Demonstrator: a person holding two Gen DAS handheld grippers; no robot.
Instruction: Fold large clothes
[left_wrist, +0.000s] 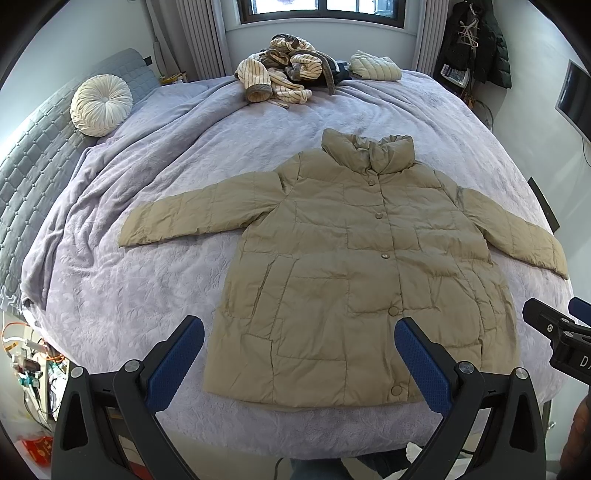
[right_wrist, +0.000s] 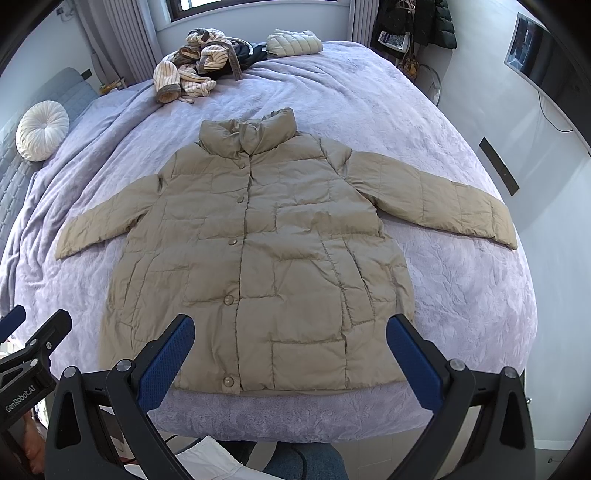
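A khaki quilted jacket (left_wrist: 354, 266) (right_wrist: 258, 258) lies flat and buttoned on the lilac bedspread (left_wrist: 147, 280) (right_wrist: 461, 288), collar away from me, both sleeves spread outward. My left gripper (left_wrist: 299, 332) hovers open above the jacket's lower left hem, with nothing between its blue pads (left_wrist: 177, 354). My right gripper (right_wrist: 290, 328) hangs open over the lower right hem, also empty. Each gripper shows at the edge of the other's view: the right gripper (left_wrist: 561, 332) and the left gripper (right_wrist: 33, 343).
A heap of striped and dark clothes (left_wrist: 284, 74) (right_wrist: 199, 62) and a folded pale puffer (left_wrist: 375, 66) (right_wrist: 295, 42) sit at the far end of the bed. A round white cushion (left_wrist: 100, 105) (right_wrist: 42, 131) rests at the left by the grey headboard (left_wrist: 33, 166). A person's legs (right_wrist: 303, 461) stand at the near edge.
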